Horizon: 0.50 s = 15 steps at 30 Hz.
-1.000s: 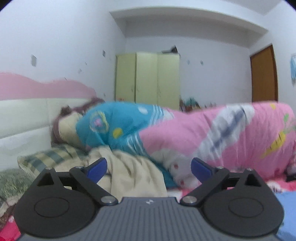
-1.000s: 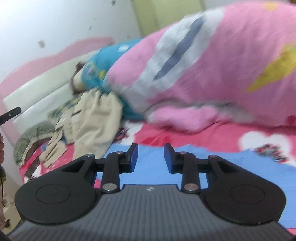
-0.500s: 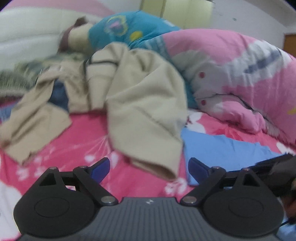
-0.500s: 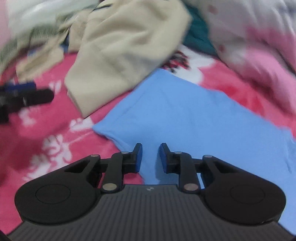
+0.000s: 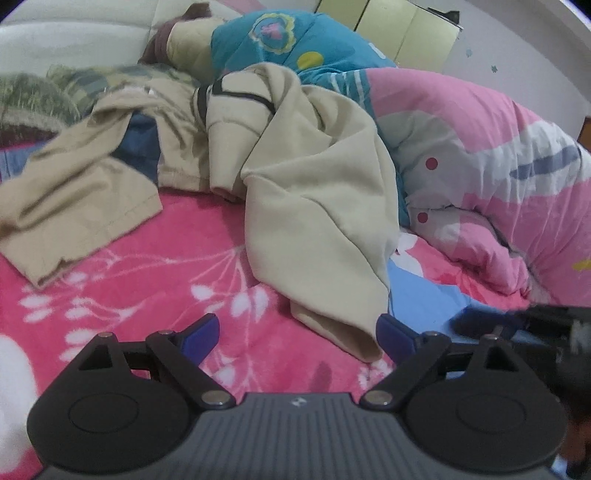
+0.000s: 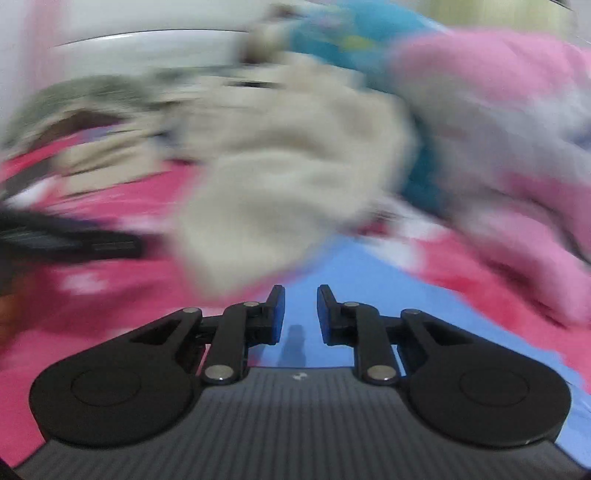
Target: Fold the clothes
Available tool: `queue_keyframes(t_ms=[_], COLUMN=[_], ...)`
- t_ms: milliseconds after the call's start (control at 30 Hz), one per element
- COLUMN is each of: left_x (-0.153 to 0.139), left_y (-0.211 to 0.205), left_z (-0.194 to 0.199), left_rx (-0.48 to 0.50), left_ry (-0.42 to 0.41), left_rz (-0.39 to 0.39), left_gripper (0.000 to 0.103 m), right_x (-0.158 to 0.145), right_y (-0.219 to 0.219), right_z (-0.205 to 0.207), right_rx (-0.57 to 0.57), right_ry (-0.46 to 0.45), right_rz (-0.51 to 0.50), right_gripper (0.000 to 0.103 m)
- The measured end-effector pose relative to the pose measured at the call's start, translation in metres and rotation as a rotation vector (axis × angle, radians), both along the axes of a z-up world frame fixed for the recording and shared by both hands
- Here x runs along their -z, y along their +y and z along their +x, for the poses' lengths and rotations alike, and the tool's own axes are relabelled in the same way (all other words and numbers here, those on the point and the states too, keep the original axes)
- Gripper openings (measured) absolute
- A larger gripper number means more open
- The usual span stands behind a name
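A crumpled beige garment lies on the pink floral bedsheet, its lower tip just ahead of my left gripper, which stands wide open and holds nothing. A light blue shirt lies flat to the right, partly under the beige garment. The right wrist view is motion-blurred. There my right gripper hovers low over the blue shirt with a narrow gap between its fingers and nothing in it. The beige garment is just beyond. Each gripper shows dimly at the edge of the other's view.
A bulky pink quilt fills the right side of the bed. A teal cushion and a checked pillow lie against the white headboard. A pale yellow wardrobe stands behind.
Both cameras have tipped down from the room to the bed. My left gripper has come closer to the beige garment's tip. The right gripper has moved over the blue shirt and is still moving.
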State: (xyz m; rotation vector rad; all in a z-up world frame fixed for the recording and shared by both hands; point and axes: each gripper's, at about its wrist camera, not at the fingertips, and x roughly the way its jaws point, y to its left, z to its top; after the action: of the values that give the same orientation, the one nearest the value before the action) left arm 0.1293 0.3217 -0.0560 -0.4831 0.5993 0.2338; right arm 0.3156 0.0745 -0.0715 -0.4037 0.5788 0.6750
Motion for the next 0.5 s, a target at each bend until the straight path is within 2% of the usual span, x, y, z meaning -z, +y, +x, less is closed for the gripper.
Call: queue_keyframes(t_ms=[67,167,267,367,433,500], left_x=[0.004,0.008,0.012,0.013,0.012,0.011], left_y=[0.002,0.002,0.002,0.0,-0.001,0.0], left_z=[0.0,0.0,0.001,0.001,0.0,-0.002], left_rx=[0.005,0.013,0.014,0.014,0.015,0.013], left_ry=[0.002,0.0,0.0,-0.003,-0.006,-0.016], left_rz=[-0.025,-0.023,-0.025,-0.011,-0.002,-0.002], left_gripper=[0.093,0.093,0.093,0.093,0.093,0.093], right_x=[0.015,0.036,0.042,0.034,0.024,0.002], right_y=[-0.005,0.004,0.035,0.056,0.062,0.052], right_z=[0.043,0.078,0.079,0.073,0.058,0.039], right_rx=[0.132,0.167,0.115,0.032,-0.036,-0.061], right_ry=[-0.005,0.045,-0.032,0.002,-0.012,-0.015], right_rz=[-0.099,-0.132,-0.127,-0.034,-0.009,0.035], right_gripper=[0.019,0.019,0.019,0.018,0.017,0.017])
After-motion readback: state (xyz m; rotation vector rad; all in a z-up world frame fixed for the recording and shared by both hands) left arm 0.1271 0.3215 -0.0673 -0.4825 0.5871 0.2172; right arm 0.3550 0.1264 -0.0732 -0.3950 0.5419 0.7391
